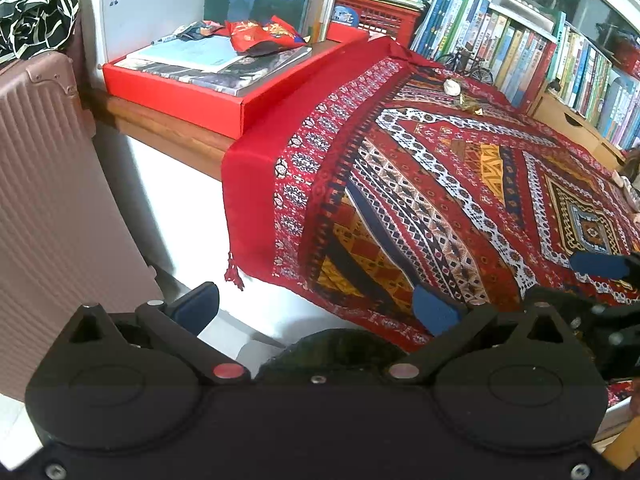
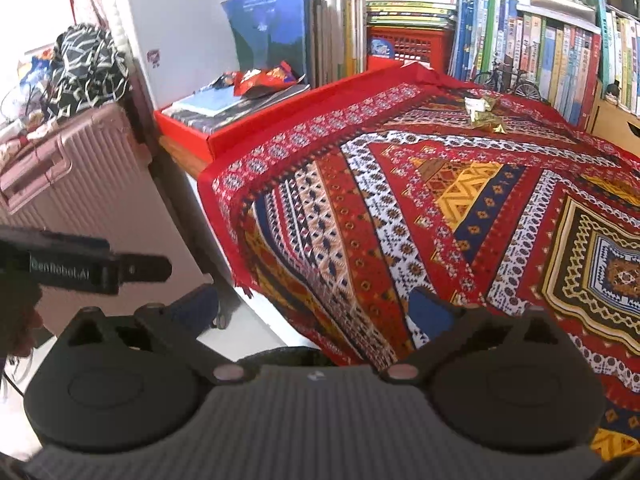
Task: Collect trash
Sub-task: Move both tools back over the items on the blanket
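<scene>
While both tongs hang over the near edge of the patterned cloth (image 2: 460,208), the left gripper (image 1: 316,308) and the right gripper (image 2: 316,308) each stand spread wide with nothing between their blue pads. Well beyond them, by the far edge of the cloth near the row of books (image 2: 540,40), lie crumpled gold and white wrappers (image 2: 482,114), and what looks like a red snack bag (image 1: 262,36) rests on papers in the red box (image 1: 192,100) to the left.
</scene>
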